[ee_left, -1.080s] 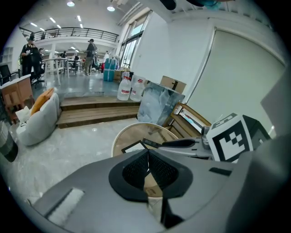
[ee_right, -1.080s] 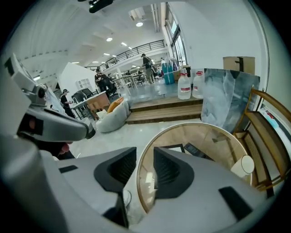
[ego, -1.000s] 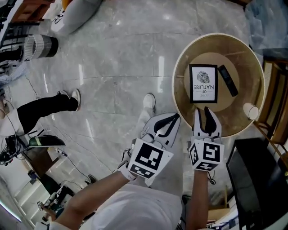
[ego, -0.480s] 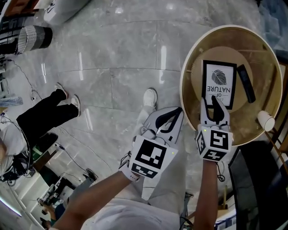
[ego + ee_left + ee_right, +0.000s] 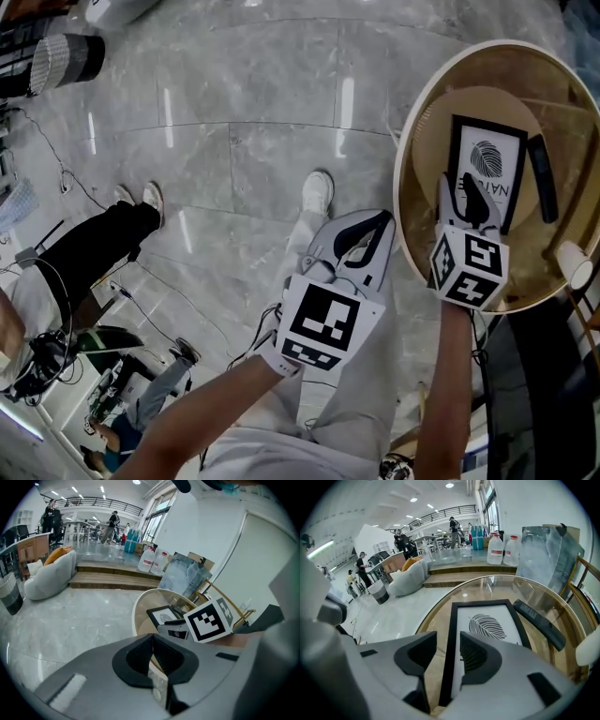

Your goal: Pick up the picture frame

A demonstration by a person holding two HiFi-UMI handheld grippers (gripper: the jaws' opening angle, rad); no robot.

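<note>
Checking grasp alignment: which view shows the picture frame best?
Right gripper view: the picture frame is largest; the right claw, whose jaws have just been opening, straddles the left edge. Head view shows the frame partly under that claw; left gripper view, small, partly hidden.

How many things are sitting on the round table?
3: the picture frame in the middle, the black remote control beside it, and a white paper cup by the table's rim. The right gripper may hide something small.

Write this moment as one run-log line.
right tongs: just been opening, picture frame edge between, not gripped | left tongs: shut, empty
</note>
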